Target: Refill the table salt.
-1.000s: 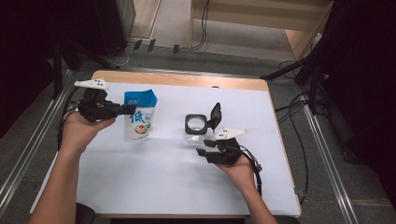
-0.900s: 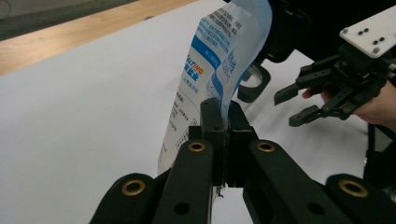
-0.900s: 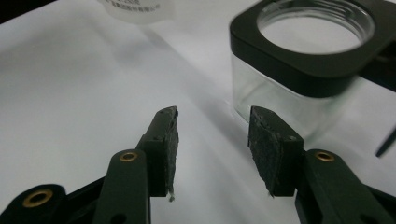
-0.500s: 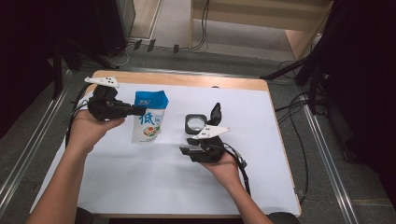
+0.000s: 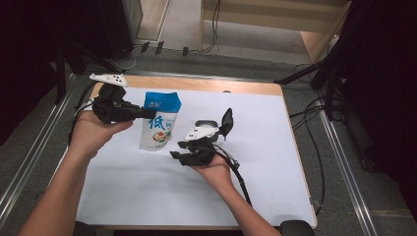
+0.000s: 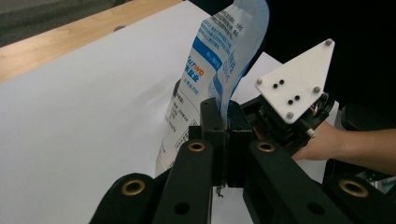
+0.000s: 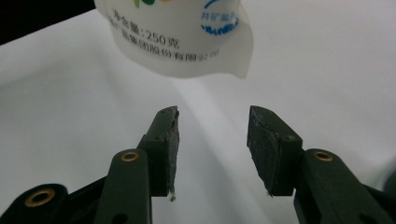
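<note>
A blue and white stand-up pouch (image 5: 158, 127) with printed text hangs upright just over the white table top (image 5: 147, 196). My left gripper (image 5: 150, 114) is shut on its left edge. In the left gripper view the two jaws (image 6: 225, 109) pinch the pouch (image 6: 219, 60) flat between them. My right gripper (image 5: 174, 156) is at the lower right of the pouch, pointing toward it, open and holding nothing. The right gripper view shows its pads (image 7: 213, 123) apart, with the pouch's white bottom (image 7: 177, 32) a short way ahead of them.
A small grey container (image 5: 205, 126) with its black lid (image 5: 226, 119) tipped up stands on the table just behind my right hand. The table's wooden far edge (image 5: 221, 86) runs behind it. Metal rails run along both sides of the table.
My left gripper has carried the pouch to the right and a little up. My right gripper has slid left across the table toward the pouch's lower end.
</note>
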Motion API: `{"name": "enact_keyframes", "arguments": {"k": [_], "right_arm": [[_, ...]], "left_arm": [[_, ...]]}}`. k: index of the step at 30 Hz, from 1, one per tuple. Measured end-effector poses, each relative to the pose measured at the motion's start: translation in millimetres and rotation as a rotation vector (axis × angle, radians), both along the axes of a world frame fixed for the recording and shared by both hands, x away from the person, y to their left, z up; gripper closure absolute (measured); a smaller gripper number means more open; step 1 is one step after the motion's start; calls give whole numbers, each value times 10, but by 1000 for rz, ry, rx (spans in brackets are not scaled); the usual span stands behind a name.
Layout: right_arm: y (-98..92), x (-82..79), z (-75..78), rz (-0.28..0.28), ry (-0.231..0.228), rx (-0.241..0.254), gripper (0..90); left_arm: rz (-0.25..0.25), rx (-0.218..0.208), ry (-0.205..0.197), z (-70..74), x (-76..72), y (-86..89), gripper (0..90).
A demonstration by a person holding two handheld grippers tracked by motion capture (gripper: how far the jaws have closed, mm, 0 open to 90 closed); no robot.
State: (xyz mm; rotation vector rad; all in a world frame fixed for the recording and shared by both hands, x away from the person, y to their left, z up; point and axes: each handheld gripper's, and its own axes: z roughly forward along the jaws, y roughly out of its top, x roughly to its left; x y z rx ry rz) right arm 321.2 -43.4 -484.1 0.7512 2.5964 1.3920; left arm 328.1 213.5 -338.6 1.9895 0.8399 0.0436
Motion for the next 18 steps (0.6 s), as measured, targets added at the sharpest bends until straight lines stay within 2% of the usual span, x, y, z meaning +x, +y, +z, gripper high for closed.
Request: {"name": "enact_keyframes", "arguments": {"k": [4,9,18], "right_arm": [[115,46,-23,-2,-2,9,547],[178,110,-102,-25,2,25,547],[227,156,-203,-63,-39,47,542]], "left_arm": [[-4,9,-15,55,-34,-48,900],[-12,16,2,118,-24,-110,900],[-43,29,25,158,16,-294,900]]}}
